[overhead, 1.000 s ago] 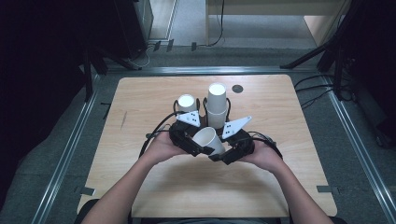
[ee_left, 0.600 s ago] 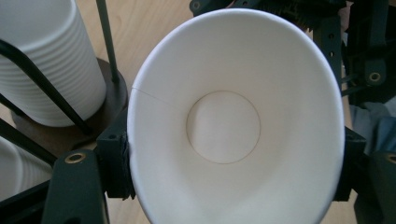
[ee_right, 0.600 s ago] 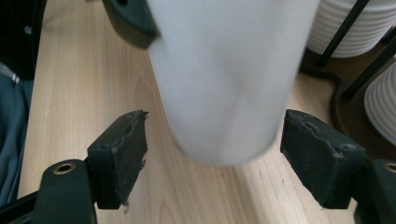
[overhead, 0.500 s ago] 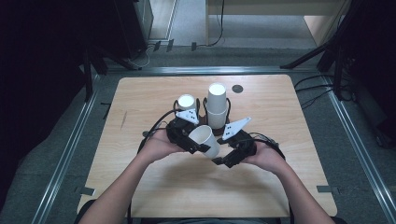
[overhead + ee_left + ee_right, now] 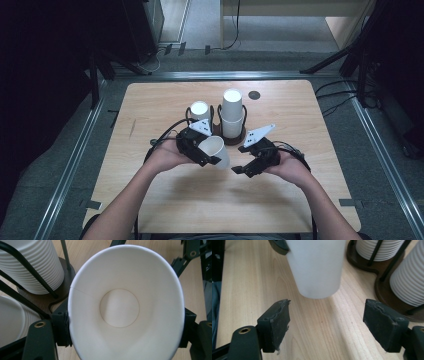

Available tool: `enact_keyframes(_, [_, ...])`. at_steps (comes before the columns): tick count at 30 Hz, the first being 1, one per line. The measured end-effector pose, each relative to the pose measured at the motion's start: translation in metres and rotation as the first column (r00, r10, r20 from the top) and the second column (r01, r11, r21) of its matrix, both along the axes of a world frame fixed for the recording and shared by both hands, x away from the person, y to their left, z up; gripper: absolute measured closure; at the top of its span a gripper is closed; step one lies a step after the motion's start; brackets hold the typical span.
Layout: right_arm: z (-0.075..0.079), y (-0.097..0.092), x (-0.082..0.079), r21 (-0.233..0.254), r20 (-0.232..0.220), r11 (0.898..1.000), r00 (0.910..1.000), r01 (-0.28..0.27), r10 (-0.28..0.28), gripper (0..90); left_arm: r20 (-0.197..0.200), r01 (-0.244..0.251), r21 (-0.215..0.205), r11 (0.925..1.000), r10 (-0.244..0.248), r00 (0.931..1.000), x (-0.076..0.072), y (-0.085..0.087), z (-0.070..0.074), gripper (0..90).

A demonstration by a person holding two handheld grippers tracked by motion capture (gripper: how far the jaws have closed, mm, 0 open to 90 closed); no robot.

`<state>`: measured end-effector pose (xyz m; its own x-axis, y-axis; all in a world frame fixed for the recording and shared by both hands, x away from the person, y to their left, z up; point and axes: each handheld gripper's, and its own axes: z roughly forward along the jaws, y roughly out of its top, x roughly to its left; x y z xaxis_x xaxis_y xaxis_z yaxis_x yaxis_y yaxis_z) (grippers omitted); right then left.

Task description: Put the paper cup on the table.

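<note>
Cup point(image 5: 216, 150) sits in my left gripper point(image 5: 202, 152) now, held on its side above the tabletop point(image 5: 150, 100), rim pinched between the fingers point(image 5: 61, 326), mouth facing the left gripper view. Grip looks firm, squeezing the rim into an oval.

What changed: a sec ago both grippers were on the cup, right one pinching its base end. Right gripper point(image 5: 242, 170) has just opened its fingers point(image 5: 275, 320) wide w/ nothing between them; the cup's bottom hangs ahead of them in the right gripper view, not touching. Half a sec ago it had already let go, and since then the cup looks much the same.

Meaning, as I read it: handover/separation is done, single cup is off & carried by the left alone. Two stacks point(image 5: 232, 112) of cups stand in the dark wire holder point(image 5: 235, 137) just behind the hands, taller stack on the right, shorter point(image 5: 200, 110) on the left.

Next I'd guess the cup gets set down upright on bare wood near me, or the right regrips it lower. Risk: a paper rim held sideways could slip or crease if I squeeze more.
</note>
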<state>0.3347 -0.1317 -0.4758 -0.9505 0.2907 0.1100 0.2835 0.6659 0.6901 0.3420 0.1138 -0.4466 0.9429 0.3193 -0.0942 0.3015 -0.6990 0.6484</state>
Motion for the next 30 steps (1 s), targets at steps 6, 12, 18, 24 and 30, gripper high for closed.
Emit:
enact_keyframes(6, [0.001, -0.008, 0.001, 0.012, -0.003, 1.0, 0.9996, 0.029, -0.029, 21.8, 0.002, -0.004, 0.013, 0.9999, 0.004, 1.0, 0.001, 0.005, -0.002, 24.7])
enact_keyframes(12, [-0.002, -0.017, 0.001, 0.005, -0.004, 0.998, 0.9976, 0.069, -0.069, 21.9, -0.005, -0.027, 0.028, 0.9992, 0.027, 0.9996, 0.001, 0.013, -0.004, 24.6])
enact_keyframes(18, [-0.001, -0.025, 0.006, -0.004, 0.021, 0.994, 0.9936, 0.111, -0.111, 21.9, 0.004, -0.061, 0.033, 0.9976, 0.061, 0.9981, -0.001, 0.025, -0.005, 24.5])
enact_keyframes(24, [0.001, -0.027, 0.011, 0.02, 0.033, 0.994, 0.9933, 0.11, -0.111, 21.9, -0.001, -0.108, 0.039, 0.9934, 0.108, 0.9941, -0.002, 0.039, -0.006, 24.1])
enact_keyframes(30, [0.0, -0.026, 0.018, 0.021, 0.049, 0.995, 0.9937, 0.1, -0.101, 21.9, -0.005, -0.151, 0.044, 0.9875, 0.151, 0.9885, -0.003, 0.052, -0.007, 23.9])
